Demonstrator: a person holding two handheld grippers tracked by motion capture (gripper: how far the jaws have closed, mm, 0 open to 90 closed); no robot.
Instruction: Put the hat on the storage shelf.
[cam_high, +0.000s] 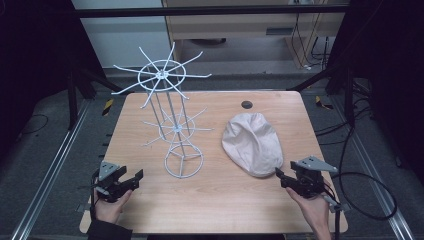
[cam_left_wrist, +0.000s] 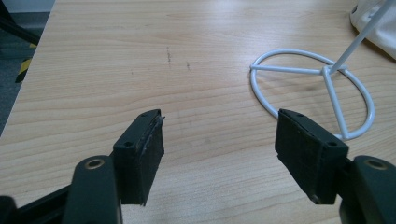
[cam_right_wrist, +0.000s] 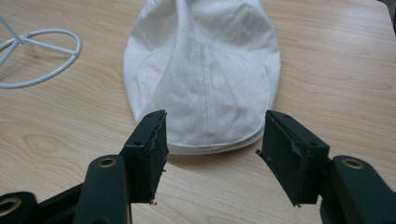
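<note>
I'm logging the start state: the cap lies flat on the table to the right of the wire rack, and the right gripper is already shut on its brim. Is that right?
Not quite. The right gripper is open, its fingers spread in front of the brim and not touching it, as the right gripper view shows. The rest holds: the cap lies flat on the table, right of the wire rack.

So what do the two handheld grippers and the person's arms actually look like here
Both are black two-jaw tools: the left gripper and right gripper each carry a grey three-cornered plate on top, with flat ribbed pads and brass-coloured pivot rivets. A black cable trails from the right. A dark sleeve covers the left forearm.
</note>
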